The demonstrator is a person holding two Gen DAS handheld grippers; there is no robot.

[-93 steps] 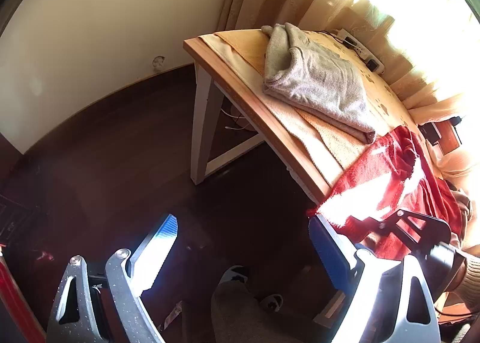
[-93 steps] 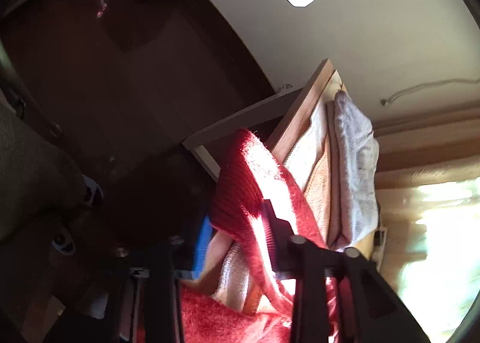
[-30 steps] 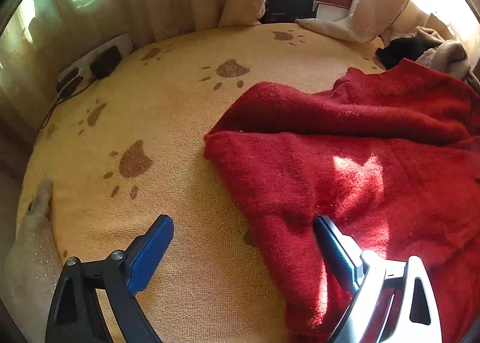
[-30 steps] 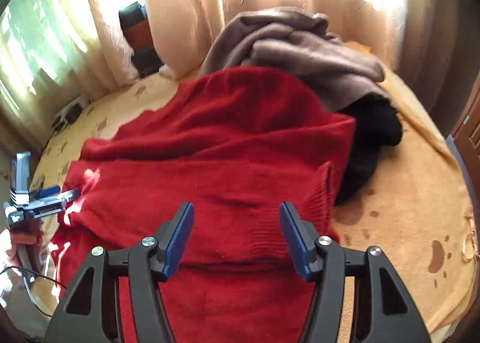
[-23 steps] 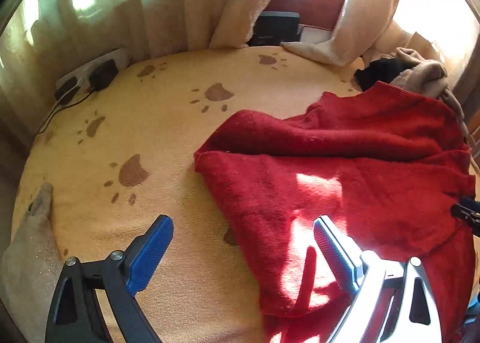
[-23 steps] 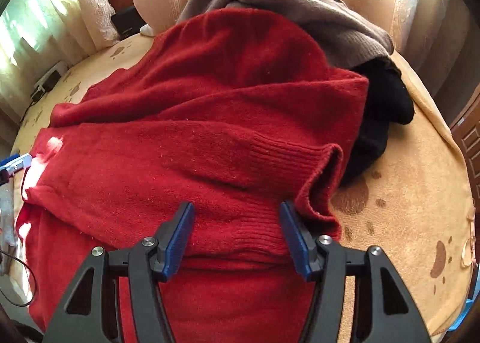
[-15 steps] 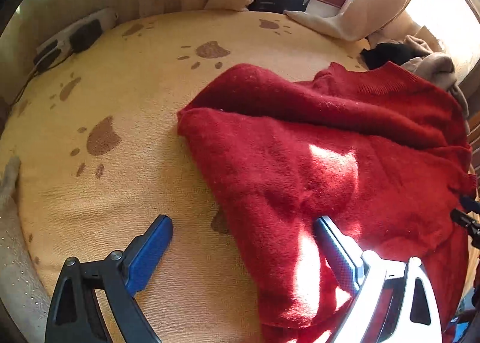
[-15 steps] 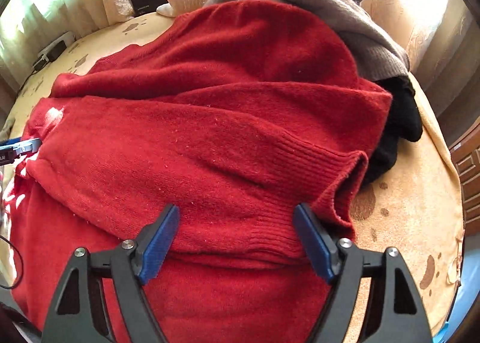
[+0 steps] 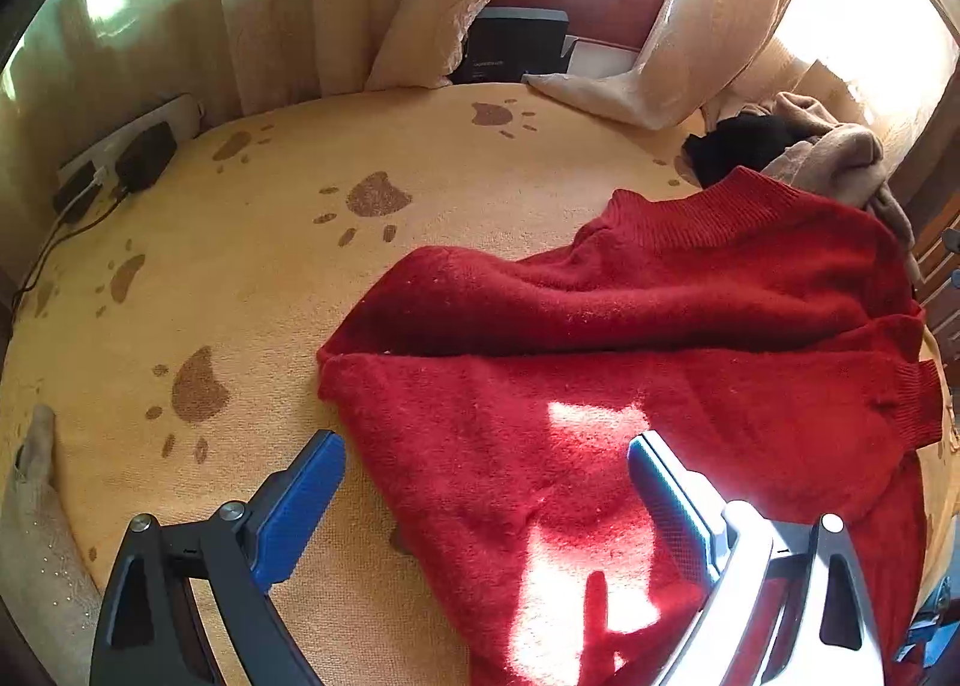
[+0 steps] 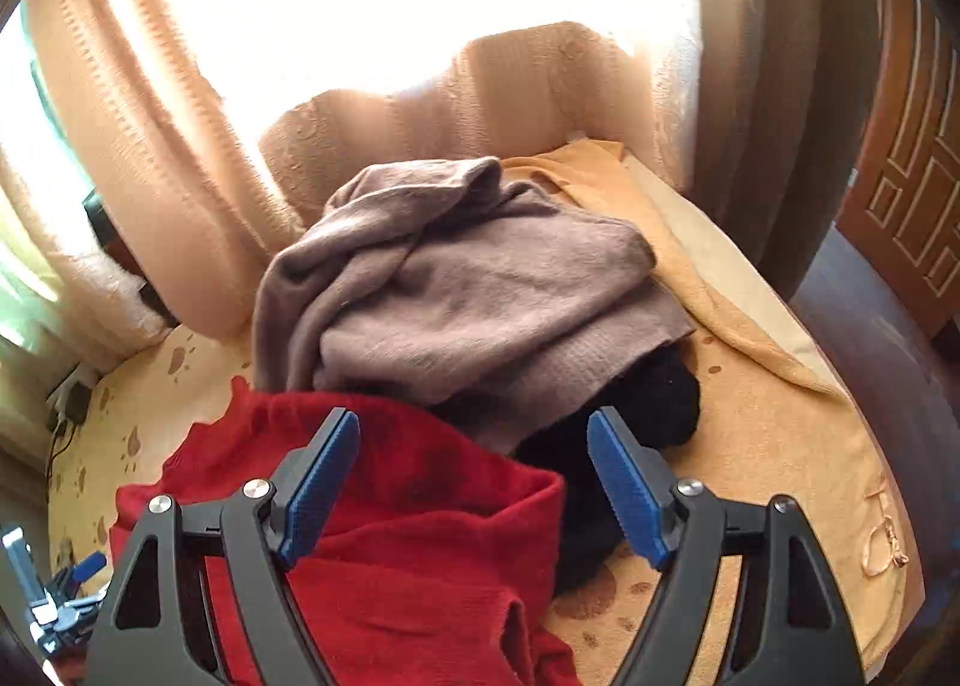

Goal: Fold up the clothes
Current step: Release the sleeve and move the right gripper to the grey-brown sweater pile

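Only from the right wrist: brown sweater atop red sweater; both hand-held grippers gape empty.

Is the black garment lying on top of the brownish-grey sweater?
No, the brownish-grey sweater lies over the black garment, which pokes out beneath it.

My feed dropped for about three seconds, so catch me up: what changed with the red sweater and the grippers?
The red sweater, then clamped by the right gripper off the table edge, now lies spread on the table cover, released. The left gripper came over the table and stayed open. The brown sweater pile is unchanged.
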